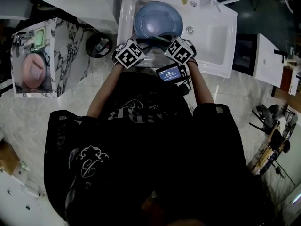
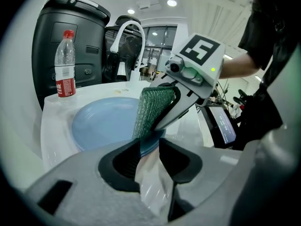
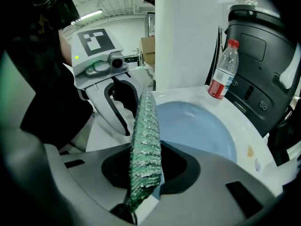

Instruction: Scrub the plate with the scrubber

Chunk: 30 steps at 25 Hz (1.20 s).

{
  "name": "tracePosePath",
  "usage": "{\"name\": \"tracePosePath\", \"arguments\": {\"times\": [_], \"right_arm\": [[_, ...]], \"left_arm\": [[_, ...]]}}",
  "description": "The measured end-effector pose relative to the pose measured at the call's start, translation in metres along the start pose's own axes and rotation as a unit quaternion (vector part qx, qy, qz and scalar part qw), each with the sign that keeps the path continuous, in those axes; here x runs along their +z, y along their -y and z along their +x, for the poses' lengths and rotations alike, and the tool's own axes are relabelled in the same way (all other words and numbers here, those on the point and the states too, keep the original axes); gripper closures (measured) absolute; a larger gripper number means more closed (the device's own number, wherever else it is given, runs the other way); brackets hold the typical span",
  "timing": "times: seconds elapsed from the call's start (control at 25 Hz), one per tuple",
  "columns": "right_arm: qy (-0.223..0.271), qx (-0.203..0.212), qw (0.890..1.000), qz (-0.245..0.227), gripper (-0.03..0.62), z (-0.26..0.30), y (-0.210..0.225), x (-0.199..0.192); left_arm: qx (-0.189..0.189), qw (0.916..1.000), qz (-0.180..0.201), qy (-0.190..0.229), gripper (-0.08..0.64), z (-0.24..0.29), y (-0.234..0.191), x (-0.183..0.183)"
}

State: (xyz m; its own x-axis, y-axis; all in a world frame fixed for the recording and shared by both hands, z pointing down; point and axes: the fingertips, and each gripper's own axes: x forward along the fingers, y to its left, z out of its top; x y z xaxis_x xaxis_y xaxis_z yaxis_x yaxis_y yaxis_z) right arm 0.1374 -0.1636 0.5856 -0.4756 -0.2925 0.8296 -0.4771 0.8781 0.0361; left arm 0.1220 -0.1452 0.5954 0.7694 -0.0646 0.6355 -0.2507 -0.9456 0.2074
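Our right gripper (image 3: 148, 171) pinches the scrubber (image 3: 146, 135) over the plate (image 3: 197, 126), whose rim our left gripper (image 2: 149, 147) clamps; next, probably rub inward.

left gripper (image 2: 149, 150) and right gripper (image 3: 145, 175) adjacent, fingers (image 2: 123, 160) clamped.

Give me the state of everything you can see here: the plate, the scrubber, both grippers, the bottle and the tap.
plate: in the sink, near rim clamped by the left gripper.
scrubber: held on edge, at the plate's near rim.
left gripper: shut on the plate.
right gripper: shut on the scrubber.
bottle: upright, capped, on the sink ledge.
tap: no water visible.
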Motion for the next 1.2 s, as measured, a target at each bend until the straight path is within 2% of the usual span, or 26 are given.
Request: {"name": "tracePosePath", "arguments": {"times": [0.16, 0.28, 0.52, 0.72, 0.88, 1.08, 1.2], "right_arm": [[0.016, -0.009, 0.999, 0.034, 0.502, 0.003, 0.001, 0.008], [0.049, -0.038, 0.994, 0.094, 0.502, -0.007, 0.011, 0.019], [0.121, -0.115, 0.972, 0.164, 0.502, -0.045, 0.019, 0.048], [0.172, -0.155, 0.947, 0.221, 0.502, -0.079, 0.005, 0.063], [0.180, -0.169, 0.935, 0.253, 0.502, -0.101, -0.015, 0.058], [0.174, -0.183, 0.930, 0.267, 0.502, -0.123, -0.039, 0.042], [0.176, -0.177, 0.931, 0.268, 0.502, -0.130, -0.060, 0.037]], "left_arm": [[0.005, 0.9999, -0.002, 0.011, 0.440, -0.019, -0.006, 0.003], [0.011, 0.9992, -0.008, 0.037, 0.440, -0.039, -0.008, 0.010], [0.007, 0.9964, -0.009, 0.084, 0.440, -0.073, -0.004, 0.017], [-0.001, 0.9934, -0.002, 0.114, 0.440, -0.091, 0.005, 0.029], [-0.005, 0.9898, 0.014, 0.142, 0.440, -0.104, 0.021, 0.050], [-0.018, 0.9823, 0.024, 0.185, 0.442, -0.114, 0.049, 0.077], [-0.010, 0.9812, 0.034, 0.190, 0.442, -0.122, 0.068, 0.080]]}}
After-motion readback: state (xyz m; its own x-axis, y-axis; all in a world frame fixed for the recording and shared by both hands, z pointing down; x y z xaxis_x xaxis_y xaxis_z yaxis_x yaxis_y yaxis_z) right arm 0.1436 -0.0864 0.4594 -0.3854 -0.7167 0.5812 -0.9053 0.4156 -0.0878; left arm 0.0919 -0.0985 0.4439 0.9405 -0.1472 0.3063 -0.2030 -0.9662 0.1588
